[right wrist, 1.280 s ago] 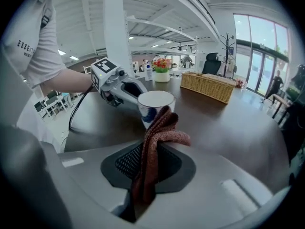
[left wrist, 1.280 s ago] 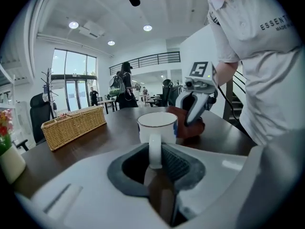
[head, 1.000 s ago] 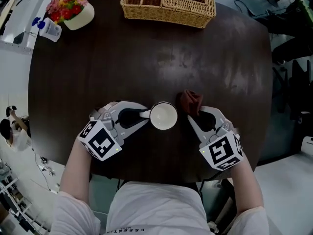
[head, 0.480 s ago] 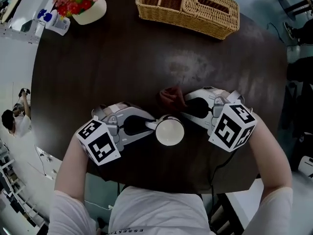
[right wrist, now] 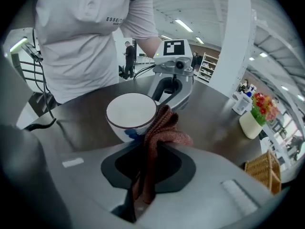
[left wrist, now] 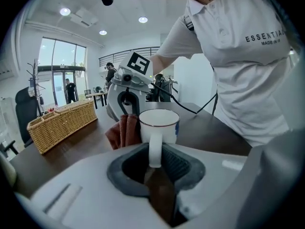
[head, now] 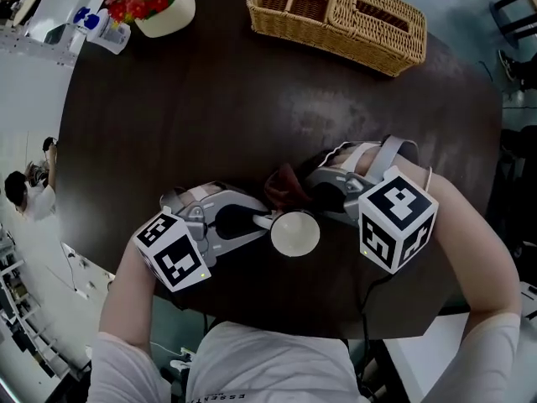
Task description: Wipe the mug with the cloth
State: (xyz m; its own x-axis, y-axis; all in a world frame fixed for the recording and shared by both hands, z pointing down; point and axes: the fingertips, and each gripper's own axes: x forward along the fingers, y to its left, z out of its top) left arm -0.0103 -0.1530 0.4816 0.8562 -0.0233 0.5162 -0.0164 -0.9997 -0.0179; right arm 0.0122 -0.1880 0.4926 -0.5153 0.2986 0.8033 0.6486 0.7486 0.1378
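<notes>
Since one second ago the right gripper [head: 312, 193] has swung from the mug's 3 o'clock side round to about its 1 o'clock side and has carried the cloth with it, while the left gripper [head: 265, 220] has kept its place. The right gripper view shows the right jaws clenched on the brown cloth [right wrist: 164, 128], which stands up in a bunch from between them and touches the outer wall of the white mug [right wrist: 131, 111], just under the rim. The left jaws are closed on the mug's handle [left wrist: 155, 144] and hold the mug upright on the dark table [head: 210, 99], near its 6 o'clock edge, close to the person. I judge that the wiping step is at its beginning: cloth and mug have met, but how much of the wall is already rubbed cannot be told. The next move calls, I think, for dragging the cloth around the wall or over the rim while the left gripper holds firm. Pressing too hard could twist the mug in the handle grip. Further out, a wicker basket [head: 336, 11] lies at the table's 12 o'clock, and a flower pot [head: 159, 7] stands at 10 o'clock with a small bottle [head: 105, 32] just beside it, all well apart from the work. Nothing stands in the way except the left gripper itself, which covers the mug's 9 o'clock side.
</notes>
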